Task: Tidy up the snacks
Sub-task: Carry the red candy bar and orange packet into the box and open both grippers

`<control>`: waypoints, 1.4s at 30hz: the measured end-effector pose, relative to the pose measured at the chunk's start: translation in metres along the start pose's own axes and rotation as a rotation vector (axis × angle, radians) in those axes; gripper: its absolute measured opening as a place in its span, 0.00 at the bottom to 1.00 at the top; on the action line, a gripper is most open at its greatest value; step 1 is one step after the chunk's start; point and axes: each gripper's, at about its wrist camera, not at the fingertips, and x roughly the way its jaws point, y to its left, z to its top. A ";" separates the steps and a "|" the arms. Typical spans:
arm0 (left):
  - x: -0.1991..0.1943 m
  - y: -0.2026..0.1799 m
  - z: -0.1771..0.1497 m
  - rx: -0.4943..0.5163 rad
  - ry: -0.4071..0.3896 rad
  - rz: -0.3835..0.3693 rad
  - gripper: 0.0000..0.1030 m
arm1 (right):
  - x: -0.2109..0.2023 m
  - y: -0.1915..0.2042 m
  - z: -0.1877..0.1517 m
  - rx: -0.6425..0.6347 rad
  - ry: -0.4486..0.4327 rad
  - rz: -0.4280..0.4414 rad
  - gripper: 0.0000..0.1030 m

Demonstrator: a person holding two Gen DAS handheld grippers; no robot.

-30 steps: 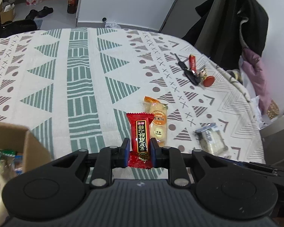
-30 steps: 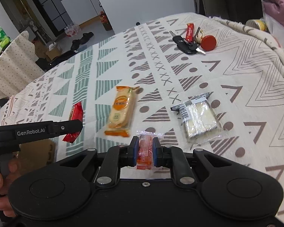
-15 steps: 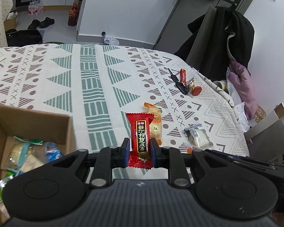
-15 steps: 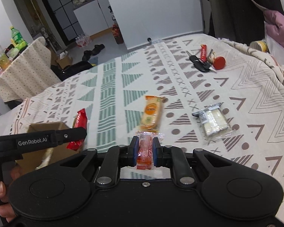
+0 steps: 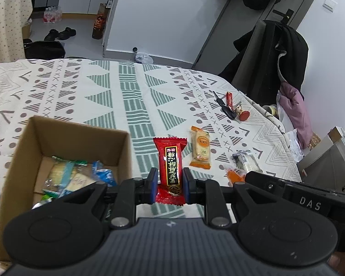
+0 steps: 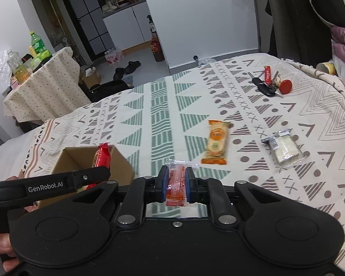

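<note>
Snacks, several. Left hand-held gripper (image 5: 168,182) pinches a red candy packet (image 5: 170,165) upright between blue pads, just right of the open cardboard box (image 5: 80,138). Box holds a heap of mixed wrapped snacks (image 5: 73,177). Right hand-held gripper (image 6: 175,184) is clamped on a small orange clear-wrapped packet (image 6: 176,179). Loose on the patterned cloth (image 6: 163,119): an orange biscuit packet (image 6: 216,141) and, well apart to its right, a clear-wrapped white snack (image 6: 284,148). Far side: a bunch of keys (image 6: 268,85) with red tags.
</note>
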 end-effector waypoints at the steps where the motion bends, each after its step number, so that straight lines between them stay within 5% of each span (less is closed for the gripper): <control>1: -0.002 0.003 -0.001 -0.003 -0.002 0.002 0.20 | 0.000 0.003 -0.001 -0.003 -0.001 0.002 0.14; 19: -0.038 0.081 -0.010 -0.089 -0.036 0.082 0.20 | 0.010 0.073 -0.009 -0.093 0.008 0.057 0.14; 33: -0.029 0.119 -0.015 -0.158 -0.019 0.119 0.21 | 0.044 0.115 -0.007 -0.156 0.054 0.118 0.14; 40: -0.035 0.124 -0.012 -0.164 -0.033 0.126 0.30 | 0.058 0.131 0.006 -0.177 0.050 0.175 0.15; 42: -0.036 0.125 -0.011 -0.165 -0.037 0.129 0.40 | 0.060 0.133 0.008 -0.167 0.053 0.199 0.26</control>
